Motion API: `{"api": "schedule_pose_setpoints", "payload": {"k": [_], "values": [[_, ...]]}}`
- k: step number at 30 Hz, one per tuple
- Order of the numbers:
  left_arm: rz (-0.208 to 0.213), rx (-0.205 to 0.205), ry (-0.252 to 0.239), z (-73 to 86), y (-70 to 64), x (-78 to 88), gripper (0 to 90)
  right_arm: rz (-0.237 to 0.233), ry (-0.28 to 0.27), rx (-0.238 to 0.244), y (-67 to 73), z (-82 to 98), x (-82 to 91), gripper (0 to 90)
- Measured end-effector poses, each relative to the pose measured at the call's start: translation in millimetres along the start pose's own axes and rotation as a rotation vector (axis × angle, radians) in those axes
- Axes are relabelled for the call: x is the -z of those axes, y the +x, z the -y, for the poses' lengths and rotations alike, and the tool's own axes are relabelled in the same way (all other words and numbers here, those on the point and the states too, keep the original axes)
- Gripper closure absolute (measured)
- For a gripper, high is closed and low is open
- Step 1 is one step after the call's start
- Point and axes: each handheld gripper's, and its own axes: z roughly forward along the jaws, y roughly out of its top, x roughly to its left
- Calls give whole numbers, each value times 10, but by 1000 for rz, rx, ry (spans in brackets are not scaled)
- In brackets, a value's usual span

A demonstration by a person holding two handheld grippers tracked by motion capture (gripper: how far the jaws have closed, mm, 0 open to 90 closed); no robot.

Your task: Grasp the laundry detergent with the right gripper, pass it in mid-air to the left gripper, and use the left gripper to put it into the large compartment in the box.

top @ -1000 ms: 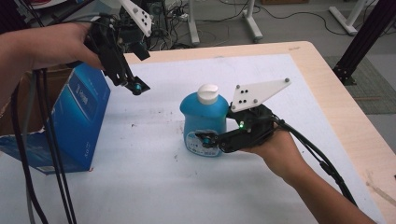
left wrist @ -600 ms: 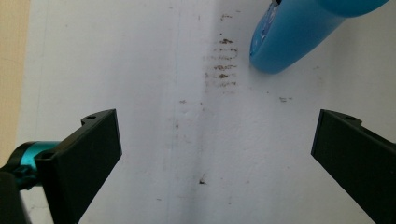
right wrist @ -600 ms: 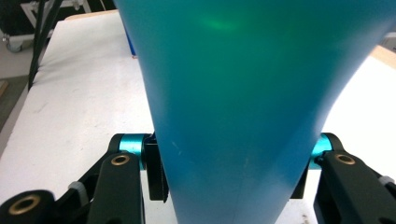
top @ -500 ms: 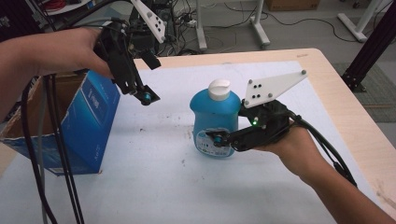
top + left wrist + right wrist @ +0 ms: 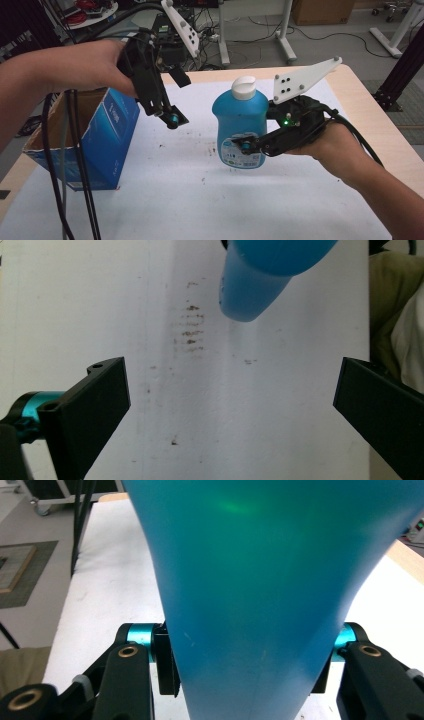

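Observation:
A blue bottle [image 5: 239,119] with a white cap [image 5: 245,87] hangs upright above the white table cover [image 5: 200,200]. My right gripper [image 5: 247,146] is shut on its lower body from the right. In the right gripper view the bottle [image 5: 260,580] sits between the two pads [image 5: 167,665] of the right gripper [image 5: 245,662]. My left gripper [image 5: 176,99] is held in the air left of the bottle, open and holding nothing. In the left gripper view, the left gripper [image 5: 230,400] looks down on the table, with the bottle's base [image 5: 265,275] at the top.
An open blue cardboard box [image 5: 107,130] stands at the table's left side, just below my left hand. Black cables [image 5: 75,170] hang in front of it. Small dark stains [image 5: 192,325] mark the white cover. Stands and cartons are on the floor beyond the far edge.
The right gripper has lifted the bottle higher above the table. The left gripper has risen and moved right, closer to the bottle.

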Motion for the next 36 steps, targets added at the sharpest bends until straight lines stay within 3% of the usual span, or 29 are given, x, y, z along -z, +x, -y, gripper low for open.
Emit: {"api": "schedule_pose_setpoints", "payload": {"k": [9, 12, 36], "values": [[33, 16, 20, -124, -113, 45, 16, -44, 24, 27, -36, -106, -1, 467], [52, 12, -13, -183, -158, 73, 17, -64, 25, 33, -28, -151, -50, 466], [54, -14, 55, -394, -248, 36, 16, -127, 53, 61, 48, -442, -389, 465]]}}
